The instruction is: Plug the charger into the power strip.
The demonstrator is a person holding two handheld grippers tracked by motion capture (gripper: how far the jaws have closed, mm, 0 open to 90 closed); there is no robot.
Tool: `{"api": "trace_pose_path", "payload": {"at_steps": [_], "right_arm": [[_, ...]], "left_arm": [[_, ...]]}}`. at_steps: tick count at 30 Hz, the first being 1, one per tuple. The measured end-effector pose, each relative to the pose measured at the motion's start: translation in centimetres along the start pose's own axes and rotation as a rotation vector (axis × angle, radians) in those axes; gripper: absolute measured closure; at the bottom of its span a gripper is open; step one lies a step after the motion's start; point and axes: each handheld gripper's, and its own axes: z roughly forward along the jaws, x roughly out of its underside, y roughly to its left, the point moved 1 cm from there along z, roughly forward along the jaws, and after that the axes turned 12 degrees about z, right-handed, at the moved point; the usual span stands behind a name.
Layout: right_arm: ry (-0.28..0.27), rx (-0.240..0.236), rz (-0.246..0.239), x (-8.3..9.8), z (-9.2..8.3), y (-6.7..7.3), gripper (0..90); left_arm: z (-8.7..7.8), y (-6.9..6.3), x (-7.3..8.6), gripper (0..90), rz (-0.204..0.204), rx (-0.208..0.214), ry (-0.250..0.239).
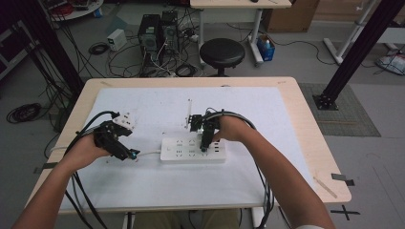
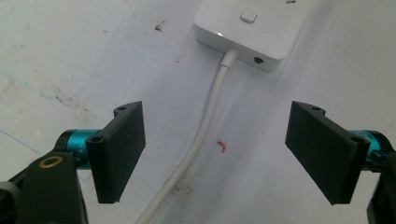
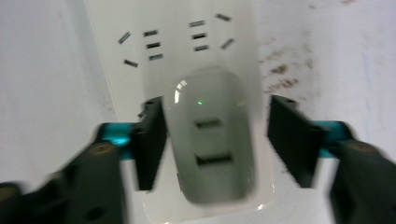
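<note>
A white power strip (image 1: pixel 193 150) lay flat near the middle of the worktop (image 1: pixel 305 143), on a white sheet (image 1: pixel 157 109), its long side running left to right in the high view. A white charger (image 3: pixel 211 135) with two slots in its face and a small green light was seated in the strip's right part. The right hand-held gripper (image 3: pixel 217 140) pointed down over the charger, its jaws parted with the charger between them; the left jaw lay just beside or against the charger's side, which of the two could not be told through the blur, while the right jaw stood clear of it. No earlier state is described here. The left hand-held gripper (image 2: pixel 215 149) rested at the strip's left end, jaws spread wide and holding nothing, with the strip's white cord (image 2: pixel 205 130) running between them along the sheet, apart from both. A small red mark (image 2: pixel 221 146) lay just beside the cord. On the floor beyond the worktop stood a black stool (image 1: pixel 222 52).
</note>
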Motion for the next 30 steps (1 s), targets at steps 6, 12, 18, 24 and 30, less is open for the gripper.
{"api": "trace_pose_path", "payload": {"at_steps": [6, 12, 18, 24, 30], "right_arm": [[-0.07, -0.029, 0.103, 0.9, -2.0, -0.9, 16.8], [-0.07, -0.049, 0.092, 1.6, -3.1, -0.5, 8.6], [-0.106, 0.028, 0.184, 2.2, -4.3, -1.0, 0.6], [-0.14, 0.025, 0.243, 3.5, -5.8, -1.2, 0.7], [-0.208, 0.034, 0.284, 5.6, -7.6, -1.7, 0.7]], "left_arm": [[-0.1, 0.0, -0.4, 20.1, -0.003, -0.006, -0.009], [-0.2, -0.1, -0.6, 20.1, -0.001, -0.002, -0.01], [-0.5, -0.1, -0.7, 20.1, -0.005, -0.012, -0.017], [-1.1, 0.1, -1.0, 20.1, -0.018, -0.027, -0.03], [-2.0, 0.8, -1.6, 20.1, -0.044, -0.056, -0.024]]}}
